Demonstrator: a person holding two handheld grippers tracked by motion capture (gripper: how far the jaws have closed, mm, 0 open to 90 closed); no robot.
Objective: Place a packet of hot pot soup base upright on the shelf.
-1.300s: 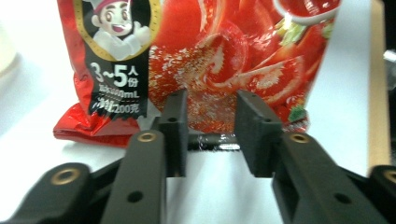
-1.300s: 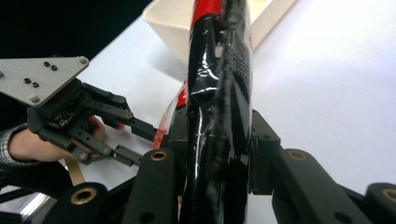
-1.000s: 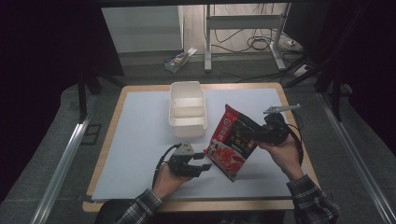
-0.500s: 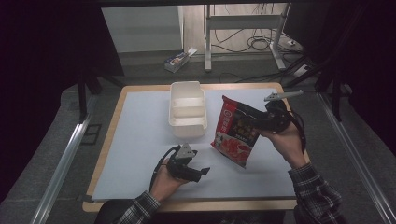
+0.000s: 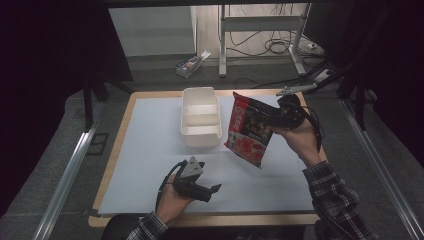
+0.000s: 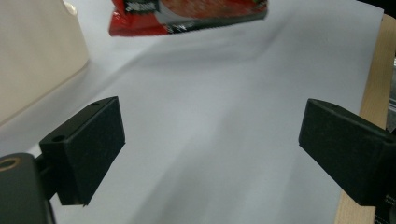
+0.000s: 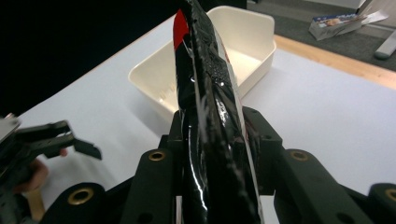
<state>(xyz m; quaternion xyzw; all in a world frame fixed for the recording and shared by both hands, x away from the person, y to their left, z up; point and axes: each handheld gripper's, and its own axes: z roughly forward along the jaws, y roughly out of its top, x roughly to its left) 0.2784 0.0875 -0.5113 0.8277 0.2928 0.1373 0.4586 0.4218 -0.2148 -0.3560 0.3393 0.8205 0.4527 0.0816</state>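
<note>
Right tongs [image 5: 274, 116] clamped on the upper part of a red snack bag [image 5: 248, 129], held in the air above the worktop [image 5: 150, 150], just to the right of a white two-compartment container [image 5: 201, 117]. In the high view, bag hanging tilted, lower corner pointing down toward the pale sheet without touching it. In the right gripper view, same bag [image 7: 210, 93] seen edge-on, pinched tight between the two black jaws, container [image 7: 243, 42] behind it. Left tongs [image 5: 212, 191] low over the near part of the worktop, well apart from the bag, jaws spread wide after just having been opening, nothing between them. In the left gripper view, only bare pale sheet [image 6: 210, 140] between the two black pads [image 6: 95, 144], bottom edge of the bag [image 6: 187, 14] farther off at the top, container wall [image 6: 37, 51] at the upper left. Wooden rim of the worktop [image 6: 371, 93] along the right side there. Small carton [image 5: 192, 62] on the floor beyond the worktop.
</note>
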